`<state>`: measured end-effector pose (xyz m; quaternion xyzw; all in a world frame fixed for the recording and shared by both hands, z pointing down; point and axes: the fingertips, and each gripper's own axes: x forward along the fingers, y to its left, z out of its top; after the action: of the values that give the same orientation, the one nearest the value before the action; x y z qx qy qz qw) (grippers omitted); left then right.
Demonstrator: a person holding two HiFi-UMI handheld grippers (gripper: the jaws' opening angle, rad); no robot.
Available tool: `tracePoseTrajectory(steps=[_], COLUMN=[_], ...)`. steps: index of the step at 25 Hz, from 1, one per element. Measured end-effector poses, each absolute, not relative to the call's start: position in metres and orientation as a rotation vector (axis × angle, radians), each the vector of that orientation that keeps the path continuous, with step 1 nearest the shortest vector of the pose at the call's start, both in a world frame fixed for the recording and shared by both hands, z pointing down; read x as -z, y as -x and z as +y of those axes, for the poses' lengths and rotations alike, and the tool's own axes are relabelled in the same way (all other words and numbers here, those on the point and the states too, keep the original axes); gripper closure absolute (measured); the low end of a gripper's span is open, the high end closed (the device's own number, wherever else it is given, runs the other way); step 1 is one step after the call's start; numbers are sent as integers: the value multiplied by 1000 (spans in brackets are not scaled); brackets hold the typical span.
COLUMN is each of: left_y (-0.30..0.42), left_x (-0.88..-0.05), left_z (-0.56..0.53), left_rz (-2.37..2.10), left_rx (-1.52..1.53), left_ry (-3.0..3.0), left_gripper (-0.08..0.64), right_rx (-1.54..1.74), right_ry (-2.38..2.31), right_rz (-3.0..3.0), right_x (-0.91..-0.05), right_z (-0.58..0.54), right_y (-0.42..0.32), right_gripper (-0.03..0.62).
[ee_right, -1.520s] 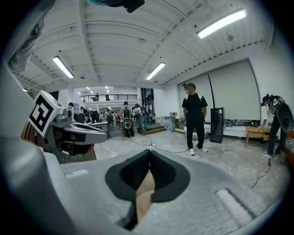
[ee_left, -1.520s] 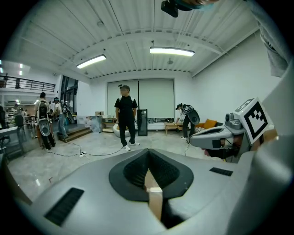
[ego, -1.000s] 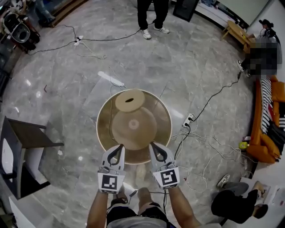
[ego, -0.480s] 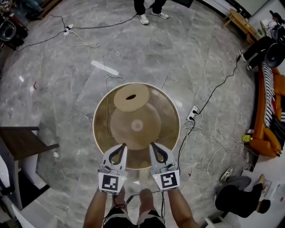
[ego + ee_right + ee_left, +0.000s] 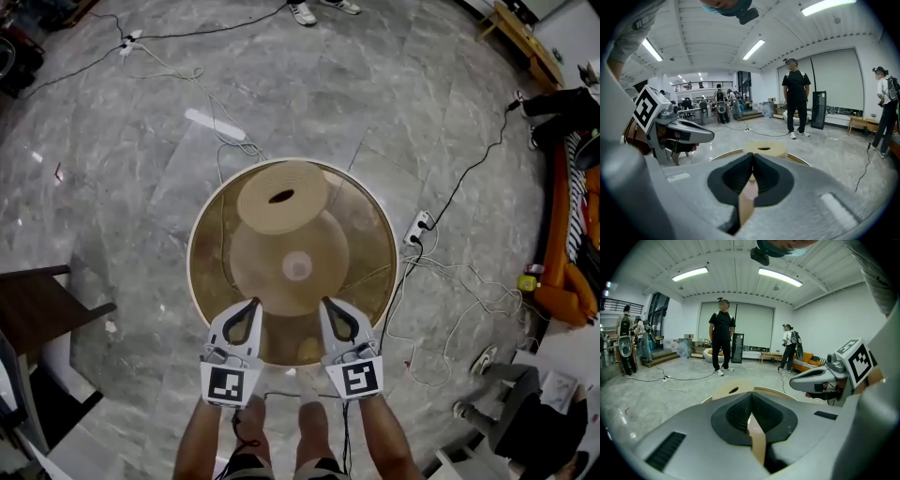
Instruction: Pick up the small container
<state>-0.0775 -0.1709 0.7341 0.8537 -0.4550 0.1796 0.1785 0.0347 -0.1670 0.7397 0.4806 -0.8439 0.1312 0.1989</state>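
The small container (image 5: 281,197), a tan round drum with a dark slot in its top, sits on the far part of a round glass table (image 5: 191,267). It shows beyond the jaws in the left gripper view (image 5: 732,391) and in the right gripper view (image 5: 764,149). My left gripper (image 5: 253,303) and right gripper (image 5: 323,302) hover side by side over the table's near rim, well short of the container. Both are shut with nothing between the pads, as seen up close on the left gripper (image 5: 751,394) and the right gripper (image 5: 752,155).
The table's tan pedestal (image 5: 291,267) shows through the glass. Cables and a power strip (image 5: 419,228) lie on the marble floor to the right. A dark side table (image 5: 37,309) stands at the left, an orange sofa (image 5: 572,234) at the right. A person (image 5: 722,336) stands beyond the table.
The head view has shifted forward: table and container sit larger and more central. Both grippers stay shut over the near rim.
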Motion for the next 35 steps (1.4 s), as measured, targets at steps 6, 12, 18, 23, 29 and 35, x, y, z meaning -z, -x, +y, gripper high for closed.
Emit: tracePoseTrajectory(steps=[6,12,18,23,29,35], left_y=[81,88,94,101,104,110], left_x=[-770,-788,-805,-818,-831,-841], left_z=[-175,-184,-187,-190,-191,-190], left_rz=[-1260,-1259,-1254,-1251,-1238,-1229], left_rx=[-531,-523,-529,-526,-530,-548], left_ry=[-2411,-2404,-2384,-2365,-2339,-2328], left_gripper=[543,543,543,543,543,543], right_rx=[-369,-406,-460,-465,-454,-457], right_ry=[-1341,-1327,-1285,-1250,-1245,-1259], right_rz=[-2368,-2389,-2378,-2365,-2357,-2354], right_x=[-775,-802,-839,-862,-881,-892], right_z=[-178,-189,-199,-208,-222,-232], right_y=[-24,-13,-4,6,12,19], right_gripper=[591,503,416,399,397,397])
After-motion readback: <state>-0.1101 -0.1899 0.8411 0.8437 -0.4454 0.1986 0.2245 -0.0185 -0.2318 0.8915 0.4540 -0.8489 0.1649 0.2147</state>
